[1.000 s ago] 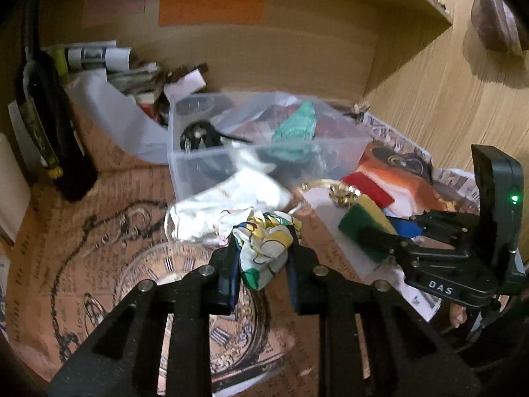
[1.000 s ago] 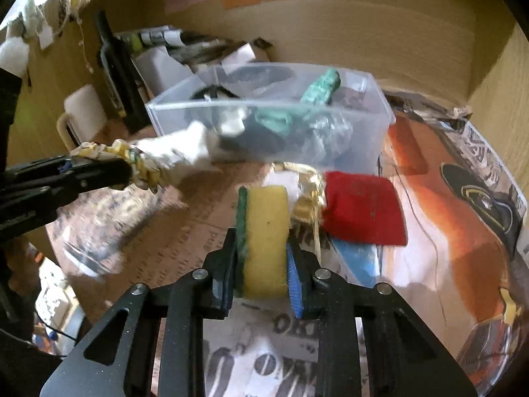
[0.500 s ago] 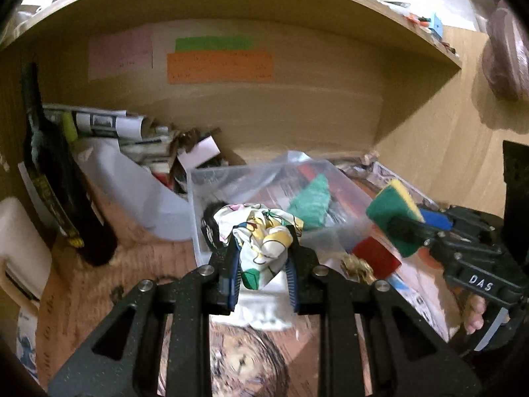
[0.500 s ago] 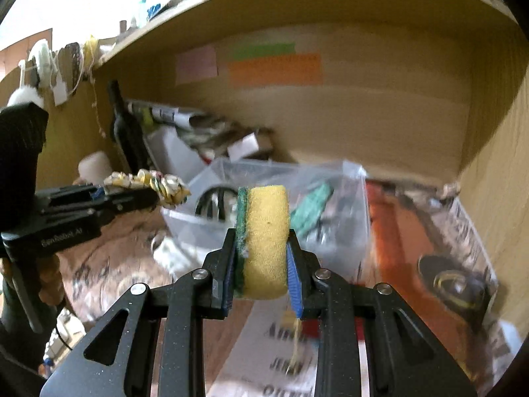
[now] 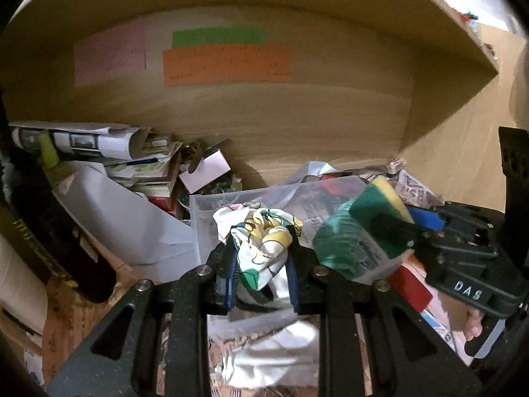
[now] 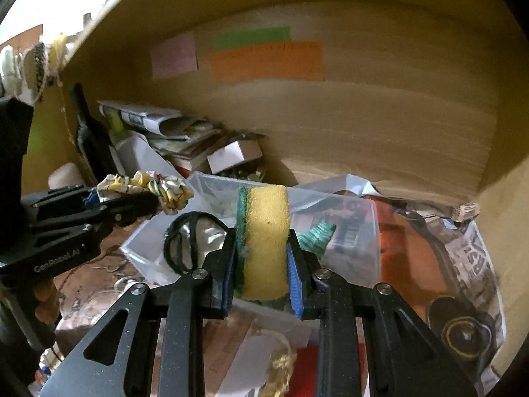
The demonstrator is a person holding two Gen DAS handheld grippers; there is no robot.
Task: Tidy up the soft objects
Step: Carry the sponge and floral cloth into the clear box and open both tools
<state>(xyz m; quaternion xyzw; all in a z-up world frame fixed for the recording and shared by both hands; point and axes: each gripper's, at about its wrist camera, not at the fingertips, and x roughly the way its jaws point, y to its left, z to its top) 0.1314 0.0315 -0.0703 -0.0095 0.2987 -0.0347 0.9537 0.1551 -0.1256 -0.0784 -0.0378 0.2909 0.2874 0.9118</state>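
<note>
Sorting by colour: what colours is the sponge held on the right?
Yellow sponge with green scrub layer; right wrist view.

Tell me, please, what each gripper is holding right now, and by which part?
The left gripper pinches the bunched middle of a patterned cloth. The right gripper squeezes a yellow-green sponge across its lower broad faces.

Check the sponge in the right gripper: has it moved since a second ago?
Yes. The sponge, clamped in the right gripper, was low over the table in front of the clear bin; now it is lifted and level with the bin's opening.
</note>
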